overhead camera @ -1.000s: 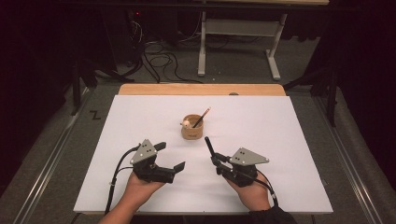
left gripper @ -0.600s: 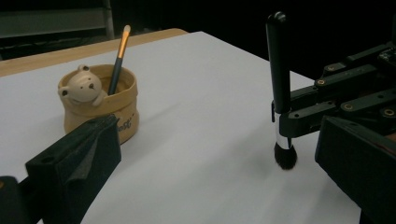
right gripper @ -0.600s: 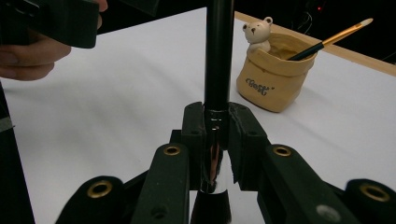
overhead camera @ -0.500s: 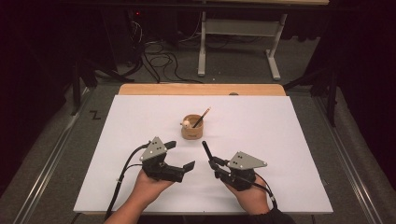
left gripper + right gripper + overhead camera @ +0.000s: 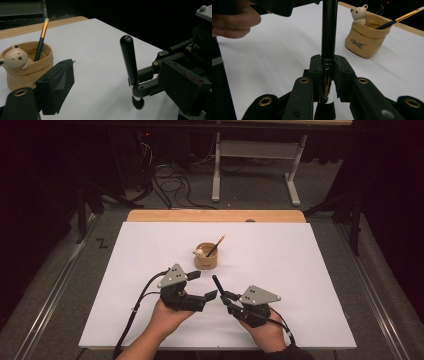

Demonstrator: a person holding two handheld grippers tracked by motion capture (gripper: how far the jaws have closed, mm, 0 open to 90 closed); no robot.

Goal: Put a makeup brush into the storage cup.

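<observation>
Right hand-held gripper [image 5: 226, 296]: clamped on black makeup brush [image 5: 218, 286], handle up, bristles near table [image 5: 310, 270]. Left hand-held gripper [image 5: 202, 285]: jaws apart, just been closing, nothing between. Beyond: bear-figured holder [image 5: 205, 256] with paintbrush [image 5: 216, 246]. Step: handover; next, left closes on handle.

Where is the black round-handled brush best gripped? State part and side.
Grip the black brush on its bare upper handle, from the side facing away from the right gripper, which is shut on the silver ferrule; the handle stands nearly upright and free.
</observation>
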